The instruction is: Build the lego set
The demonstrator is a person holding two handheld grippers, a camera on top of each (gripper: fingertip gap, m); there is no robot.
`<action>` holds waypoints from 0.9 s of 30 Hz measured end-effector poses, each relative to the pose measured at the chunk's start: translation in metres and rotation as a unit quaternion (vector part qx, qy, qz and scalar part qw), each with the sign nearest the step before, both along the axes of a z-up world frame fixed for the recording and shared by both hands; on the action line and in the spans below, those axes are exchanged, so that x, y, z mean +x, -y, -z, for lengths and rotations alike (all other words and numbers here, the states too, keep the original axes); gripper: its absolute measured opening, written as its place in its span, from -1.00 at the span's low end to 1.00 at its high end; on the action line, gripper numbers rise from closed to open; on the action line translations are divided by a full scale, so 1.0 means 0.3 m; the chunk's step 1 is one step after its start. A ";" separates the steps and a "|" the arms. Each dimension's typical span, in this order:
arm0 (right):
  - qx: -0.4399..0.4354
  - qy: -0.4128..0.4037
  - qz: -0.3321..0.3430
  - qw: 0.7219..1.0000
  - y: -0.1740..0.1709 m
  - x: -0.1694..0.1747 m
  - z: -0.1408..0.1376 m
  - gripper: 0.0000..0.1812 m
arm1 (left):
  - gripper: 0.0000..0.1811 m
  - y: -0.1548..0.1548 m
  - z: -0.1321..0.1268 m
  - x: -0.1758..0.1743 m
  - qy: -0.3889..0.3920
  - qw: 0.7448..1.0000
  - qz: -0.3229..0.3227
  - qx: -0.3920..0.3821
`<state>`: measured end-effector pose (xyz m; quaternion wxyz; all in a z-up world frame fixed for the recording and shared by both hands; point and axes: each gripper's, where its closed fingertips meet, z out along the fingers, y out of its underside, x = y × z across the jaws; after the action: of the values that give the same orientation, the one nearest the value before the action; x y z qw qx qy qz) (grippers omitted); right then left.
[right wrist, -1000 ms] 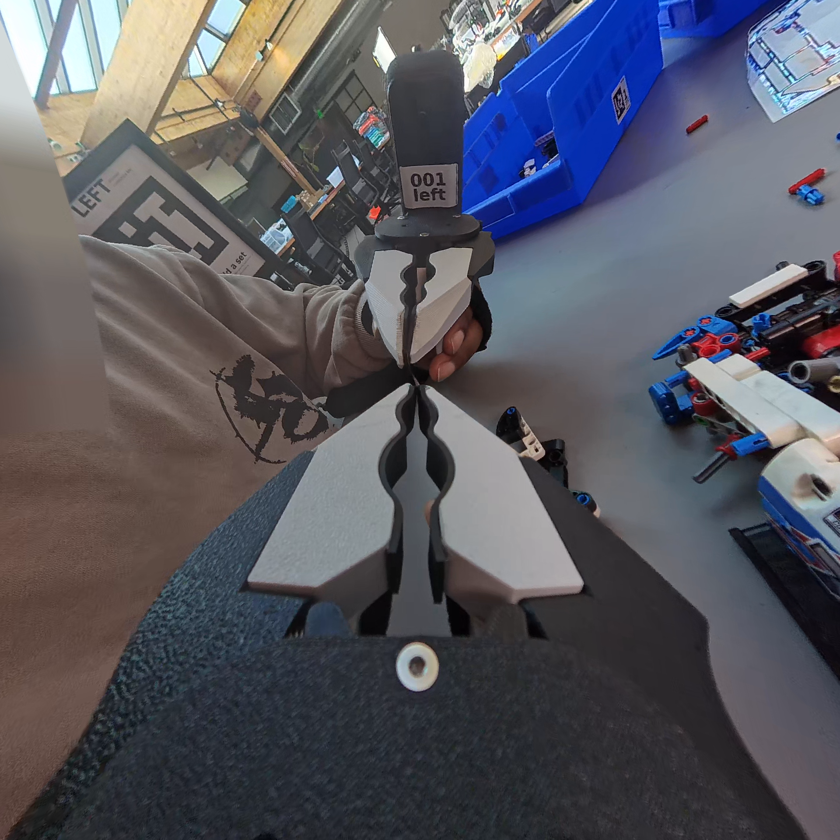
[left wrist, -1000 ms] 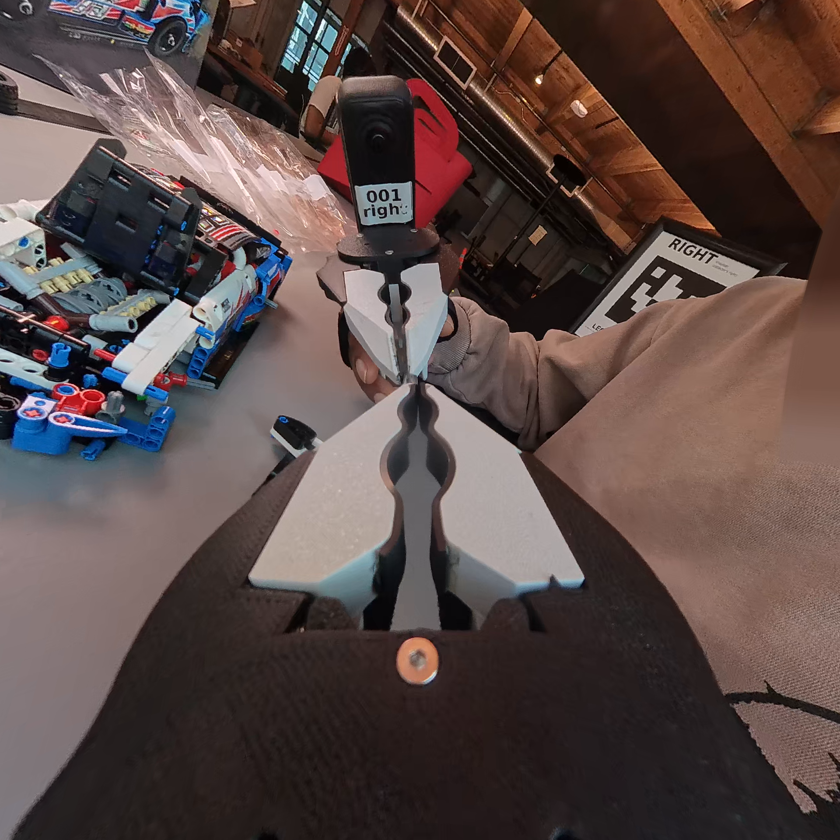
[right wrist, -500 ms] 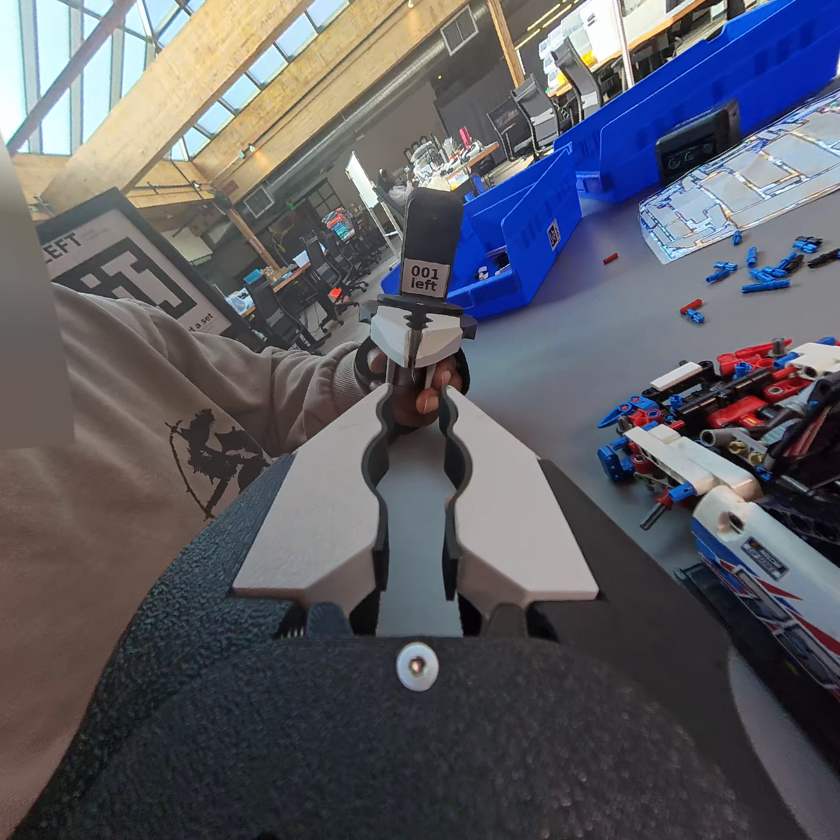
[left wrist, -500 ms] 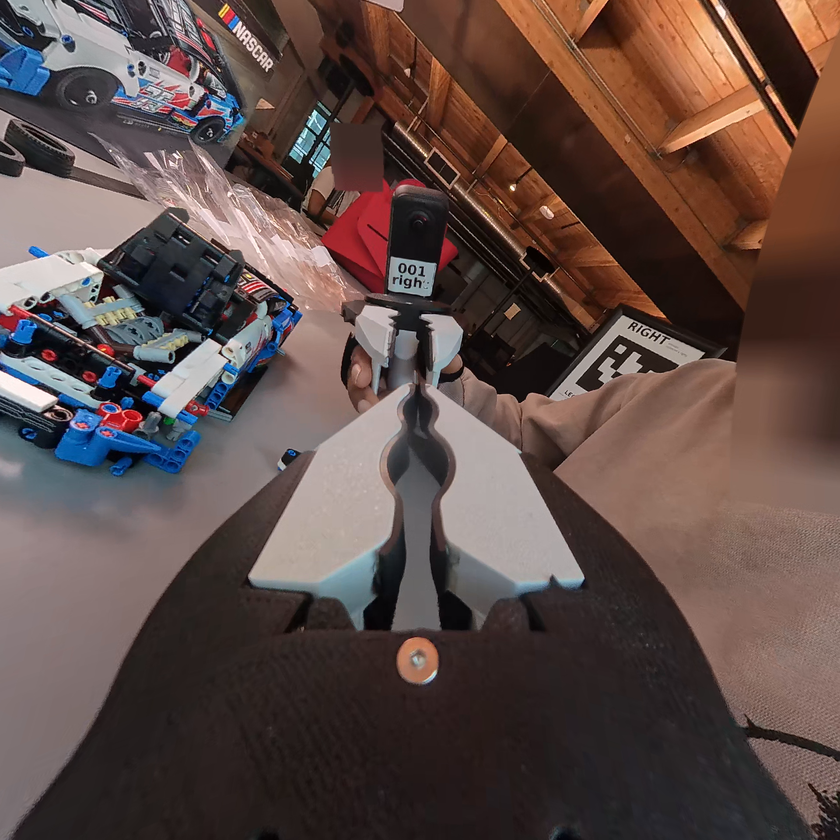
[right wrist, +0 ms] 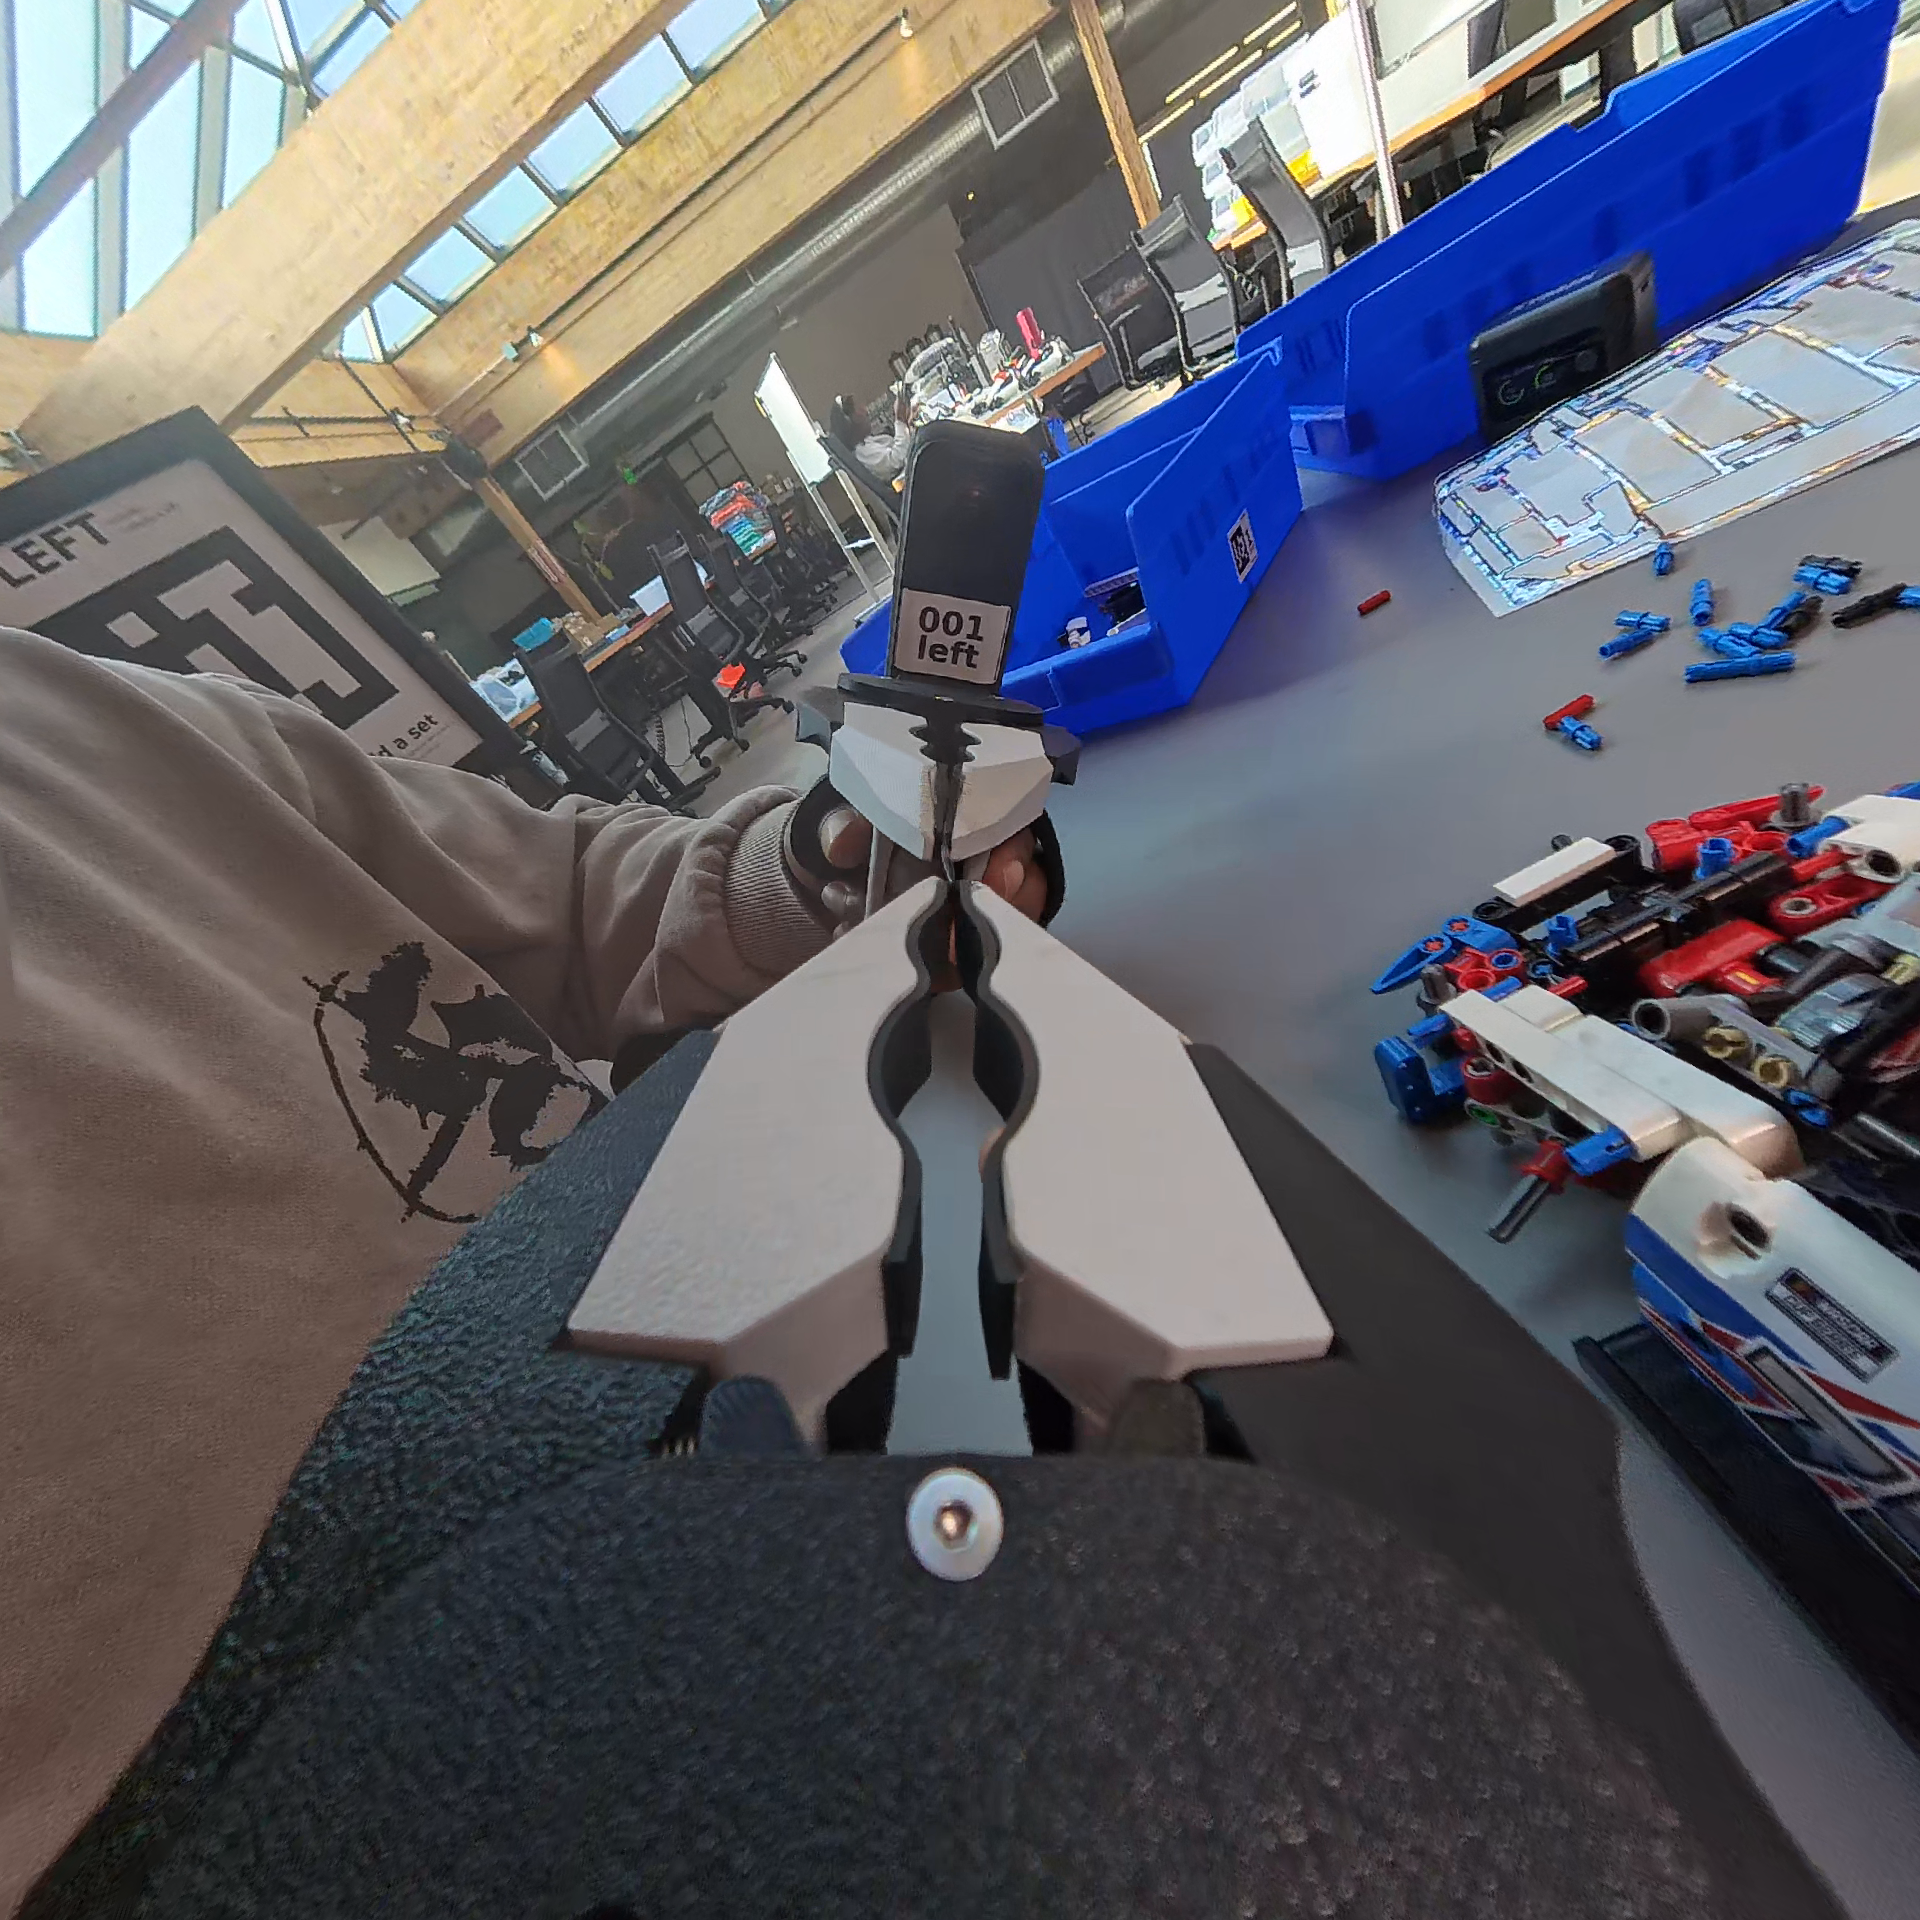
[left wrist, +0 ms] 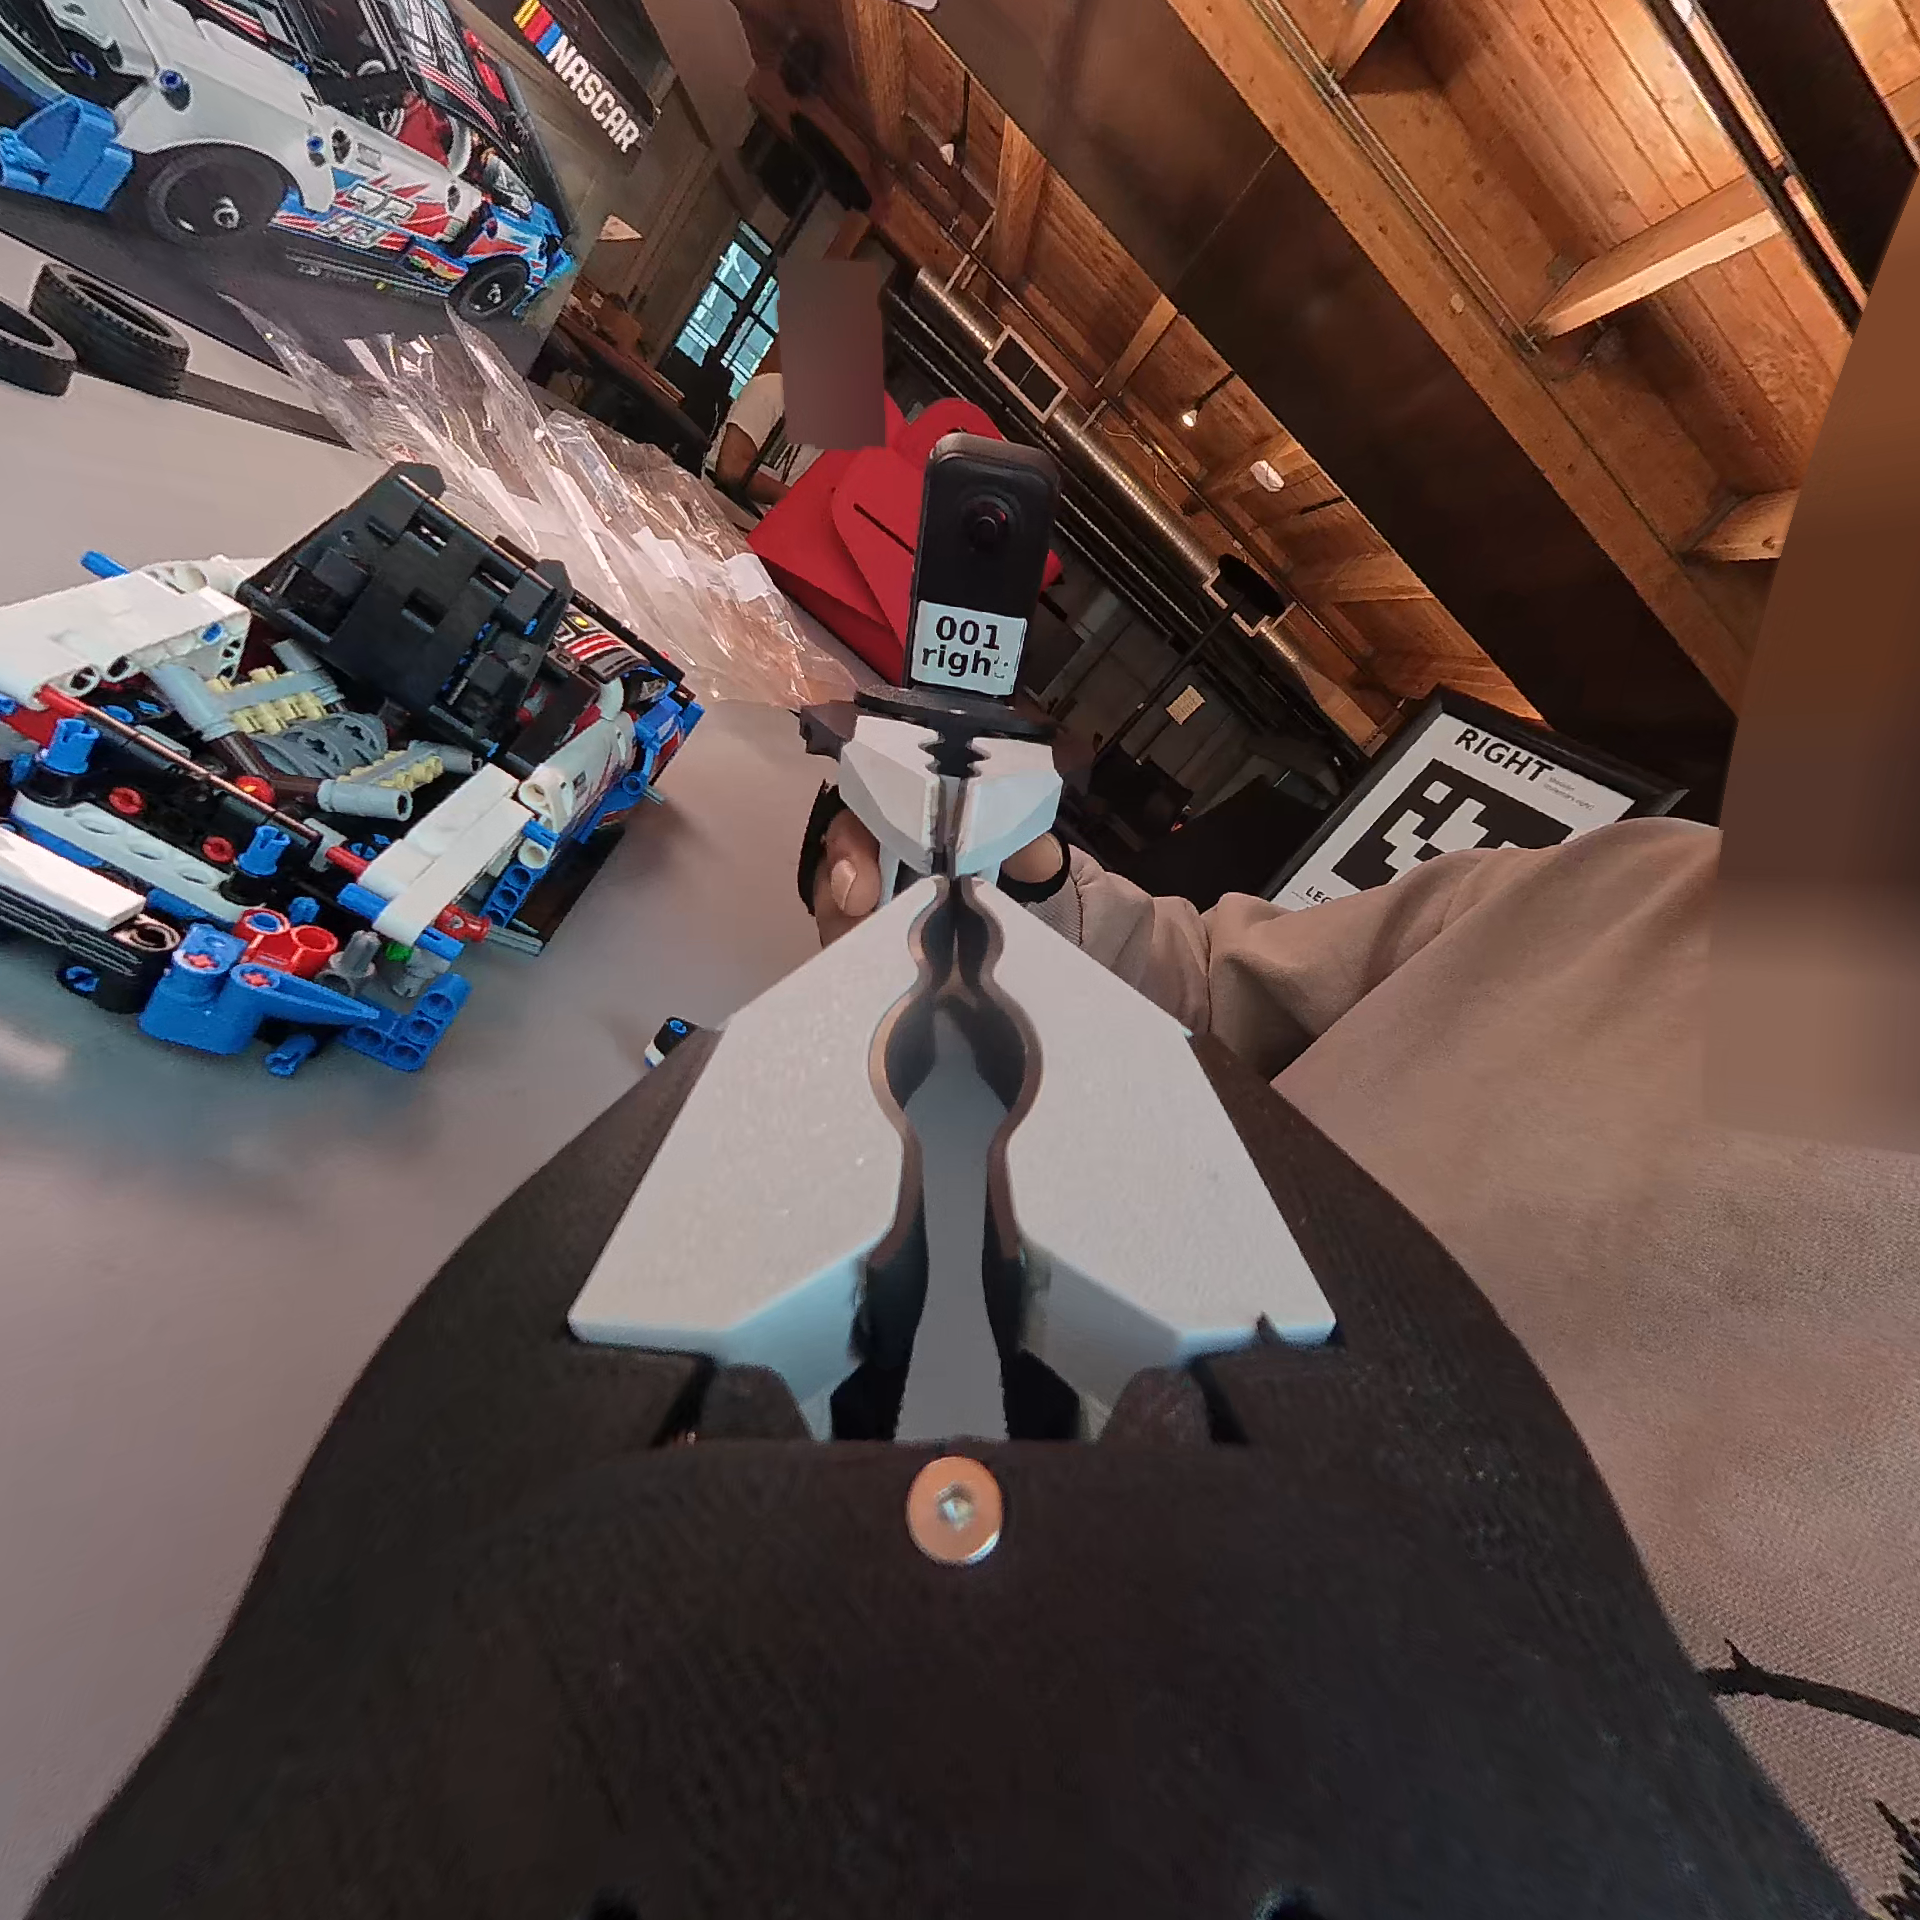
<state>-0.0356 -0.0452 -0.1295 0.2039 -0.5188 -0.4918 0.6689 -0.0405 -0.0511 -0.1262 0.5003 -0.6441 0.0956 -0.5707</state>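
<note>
Above the grey table (left wrist: pixel 156 1247), I have the left tongs (left wrist: pixel 951 894) and the right tongs (right wrist: pixel 951 888) pointed at each other, tip to tip, well clear of the half-built Lego race car (left wrist: pixel 312 769). Both pairs are pinched nearly closed, with only a sliver of gap at the tips. I cannot tell whether a thin part is trapped where they meet; no brick shows in either pair.

A second ago the two sat low over the table in the same nose-to-nose pose. Half a second ago they had risen and drawn apart, the right pair spread wide. Now the right pair has closed again and the tips have come back together. I read that as a regrip or hand-over of something very small, or simply a reset between steps.

The car has not moved: it lies on the table to the left in the left wrist view, to the right in the right wrist view, its open chassis of white, blue, red and black beams untouched. A small black piece (left wrist: pixel 665 1039) rests on the table just beside the left tongs. Loose blue pins (right wrist: pixel 1745 634) are scattered far right, near the sticker sheet (right wrist: pixel 1662 436) and the blue bins (right wrist: pixel 1195 540). Much of the bodywork looks unfinished, so the build is, by my judgement, partway through.
</note>
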 end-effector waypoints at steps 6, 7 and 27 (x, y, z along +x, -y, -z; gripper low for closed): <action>0.003 0.000 -0.005 1.000 -0.003 0.008 -0.006 -1.00 | -1.00 -0.009 0.022 -0.003 -0.041 0.999 -0.009 -0.005; -0.002 -0.002 -0.004 1.000 -0.010 0.012 -0.012 -1.00 | -0.88 -0.011 0.029 -0.007 -0.064 0.998 -0.011 0.000; 0.045 0.015 -0.017 0.999 -0.018 0.150 -0.053 -1.00 | -0.48 0.009 0.386 0.055 -0.516 0.834 0.167 0.099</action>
<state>0.0094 -0.0397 -0.1137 0.2086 -0.5109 -0.5334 0.6411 -0.0241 -0.0537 -0.2420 0.3364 -0.7665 0.5016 -0.2182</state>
